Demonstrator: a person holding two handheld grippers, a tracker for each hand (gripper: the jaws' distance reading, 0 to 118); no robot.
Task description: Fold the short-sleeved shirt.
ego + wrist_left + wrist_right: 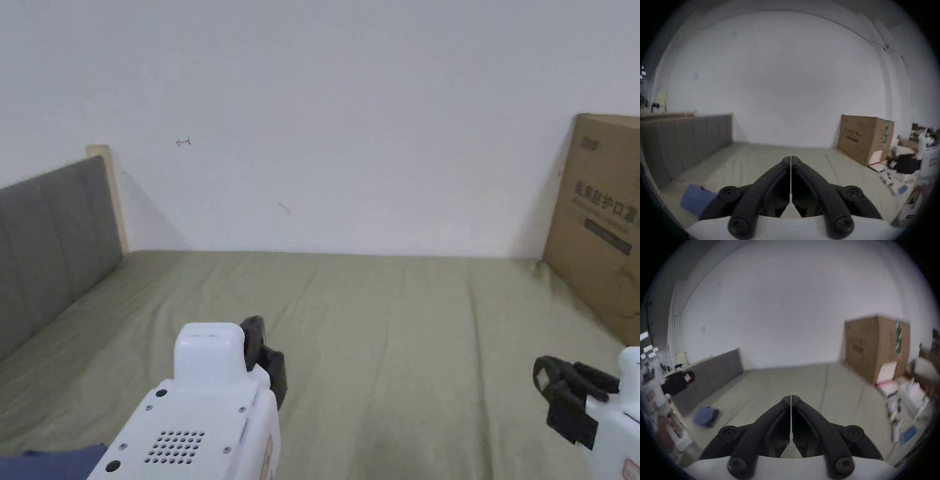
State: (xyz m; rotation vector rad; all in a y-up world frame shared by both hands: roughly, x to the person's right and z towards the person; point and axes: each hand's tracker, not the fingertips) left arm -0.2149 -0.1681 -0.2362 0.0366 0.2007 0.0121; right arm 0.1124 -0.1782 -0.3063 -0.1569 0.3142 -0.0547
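1. Step in hand: honestly looks like the very end (or the very start). The blue cloth bundle, which I take for the short-sleeved shirt, lies as a compact, roughly rectangular packet on the olive-green bed sheet, near the grey padded headboard and well off to the left of both tools. In the head view just a blue corner of it peeks in at the bottom left.

2. Left hand-held gripper: jaws pressed together with only a hairline slit between them, nothing caught in them. It hangs above the bare sheet.

3. Right hand-held gripper: same story, jaws closed up to a thin seam, holding nothing, also over bare sheet and apart from the shirt.

4. Next move, my guess: if the fold counts as done, nothing is left but to pull back. If not, both tools need to swing left and down to the bundle and open up before they can pinch an edge.

5. Writing: the big brown cardboard box standing on the right by the white wall has printed characters and a dark label bar, but I can't make them out. No brand readable on the tools either.
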